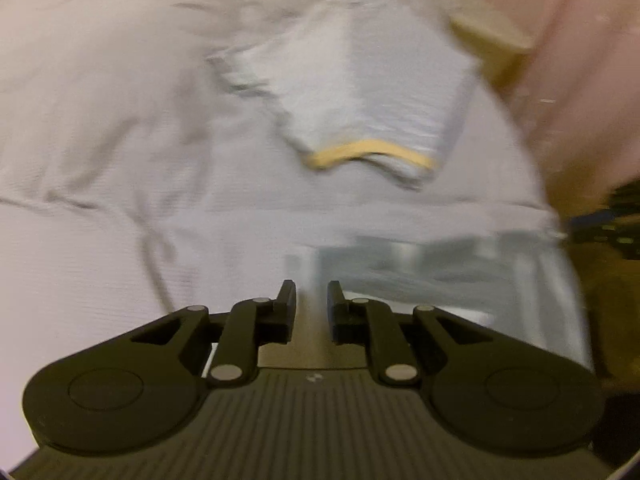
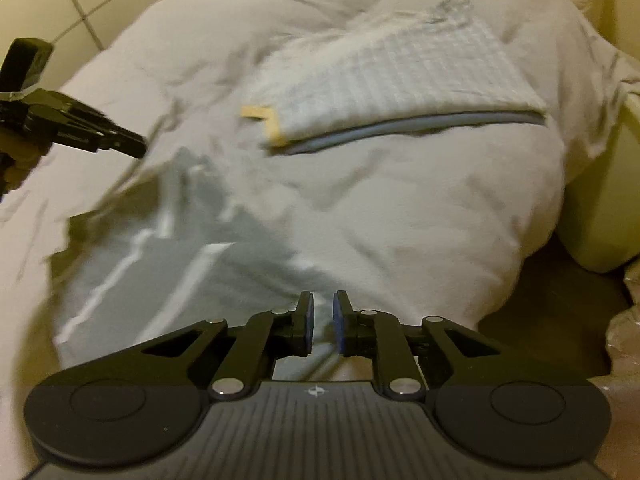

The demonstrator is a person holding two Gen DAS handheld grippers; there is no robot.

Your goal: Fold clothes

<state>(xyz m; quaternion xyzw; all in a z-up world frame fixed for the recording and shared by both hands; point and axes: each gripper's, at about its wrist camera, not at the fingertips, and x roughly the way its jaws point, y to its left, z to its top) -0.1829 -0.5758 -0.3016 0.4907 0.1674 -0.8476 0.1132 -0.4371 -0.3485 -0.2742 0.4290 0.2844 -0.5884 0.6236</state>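
No readable text or labels

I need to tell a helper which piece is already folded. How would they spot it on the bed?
Start from the white duvet that covers the bed. On its far side lies a flat folded cloth, pale with a fine check. Unlike the rumpled grey garment with white stripes nearer the right gripper, it has a yellow trim at one corner and a blue edge.

left wrist: I look forward over the left gripper [image 1: 311, 300], low and close above the white bedding [image 1: 100, 120] | right wrist: same, over the right gripper [image 2: 323, 312] | shared: folded checked cloth [image 1: 360, 92] ahead of both.
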